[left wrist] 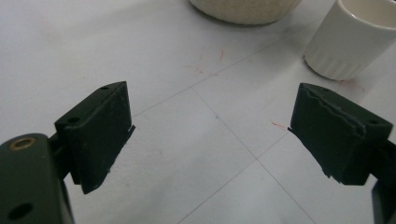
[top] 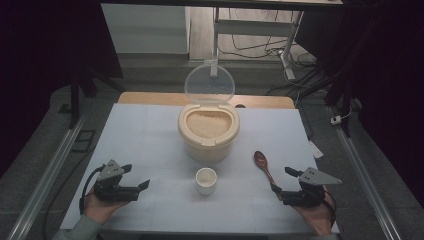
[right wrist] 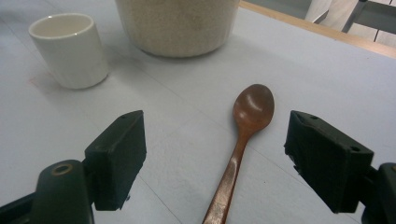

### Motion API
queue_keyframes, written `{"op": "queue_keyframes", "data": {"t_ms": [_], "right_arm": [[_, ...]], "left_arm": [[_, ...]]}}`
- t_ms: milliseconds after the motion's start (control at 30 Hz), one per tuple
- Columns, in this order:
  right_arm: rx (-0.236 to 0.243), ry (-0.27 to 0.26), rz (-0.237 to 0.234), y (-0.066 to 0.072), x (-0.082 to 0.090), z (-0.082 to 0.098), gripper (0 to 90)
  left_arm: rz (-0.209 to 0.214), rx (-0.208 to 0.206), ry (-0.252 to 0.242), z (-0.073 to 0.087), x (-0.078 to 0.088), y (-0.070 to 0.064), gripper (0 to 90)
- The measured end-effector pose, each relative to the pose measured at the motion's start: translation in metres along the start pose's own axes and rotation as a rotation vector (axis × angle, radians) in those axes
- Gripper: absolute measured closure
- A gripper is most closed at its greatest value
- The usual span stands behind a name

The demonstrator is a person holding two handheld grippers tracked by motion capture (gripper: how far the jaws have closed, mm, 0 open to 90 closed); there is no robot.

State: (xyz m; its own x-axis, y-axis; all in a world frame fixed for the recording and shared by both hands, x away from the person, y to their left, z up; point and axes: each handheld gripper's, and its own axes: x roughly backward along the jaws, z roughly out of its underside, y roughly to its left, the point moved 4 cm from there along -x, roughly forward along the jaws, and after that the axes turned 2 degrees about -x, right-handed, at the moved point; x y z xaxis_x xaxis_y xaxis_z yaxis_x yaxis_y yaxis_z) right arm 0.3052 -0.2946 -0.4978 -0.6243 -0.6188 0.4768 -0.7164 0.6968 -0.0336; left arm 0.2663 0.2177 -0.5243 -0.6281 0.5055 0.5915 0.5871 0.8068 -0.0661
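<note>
Near the right edge of the table (top: 150, 125), lying flat with its bowl pointing far: spoon (top: 263, 166), not picked up yet. Sitting right behind its handle end, right gripper (top: 282, 182), jaws spread wide with nothing clamped, just straddling the handle. Over on the near left, left gripper (top: 136, 176), jaws also released and empty, hovering over bare table. Between the two, near centre, cup (top: 206, 180), looking empty as far as can be told. Farther back in the middle, jar (top: 208, 131) full of what's probably rice, clear lid (top: 209, 83) already flipped up and standing open.

So, judging progress: basically only getting started. Lid open, that's about it. Still waiting: grabbing the spoon, scooping, filling the cup.

Comparing views now. Getting the whole layout from the high view, including the raised lid and both hands. Getting the good stuff from the right gripper view: spoon (right wrist: 243, 140) running up between the two pads, handle nearer the left one, nothing touching it, plus cup (right wrist: 69, 49) off to the left and jar (right wrist: 177, 25) behind. Showing from the left gripper view: faint red scribbles on the table, cup (left wrist: 352, 39) at upper right, jar (left wrist: 245, 9) base peeking along the top.
</note>
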Motion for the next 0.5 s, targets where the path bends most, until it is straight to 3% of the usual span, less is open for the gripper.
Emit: {"op": "queue_keyframes", "data": {"t_ms": [233,500], "right_arm": [[-0.024,0.008,-0.002,-0.0005,0.0000,0.0008,22.2],[-0.013,0.014,0.002,0.0028,0.0002,-0.0008,23.8]], "left_arm": [[-0.002,0.002,0.010,0.0010,-0.0001,-0.0023,12.2],[-0.008,0.012,0.011,0.0030,0.0007,0.0016,11.7]]}}
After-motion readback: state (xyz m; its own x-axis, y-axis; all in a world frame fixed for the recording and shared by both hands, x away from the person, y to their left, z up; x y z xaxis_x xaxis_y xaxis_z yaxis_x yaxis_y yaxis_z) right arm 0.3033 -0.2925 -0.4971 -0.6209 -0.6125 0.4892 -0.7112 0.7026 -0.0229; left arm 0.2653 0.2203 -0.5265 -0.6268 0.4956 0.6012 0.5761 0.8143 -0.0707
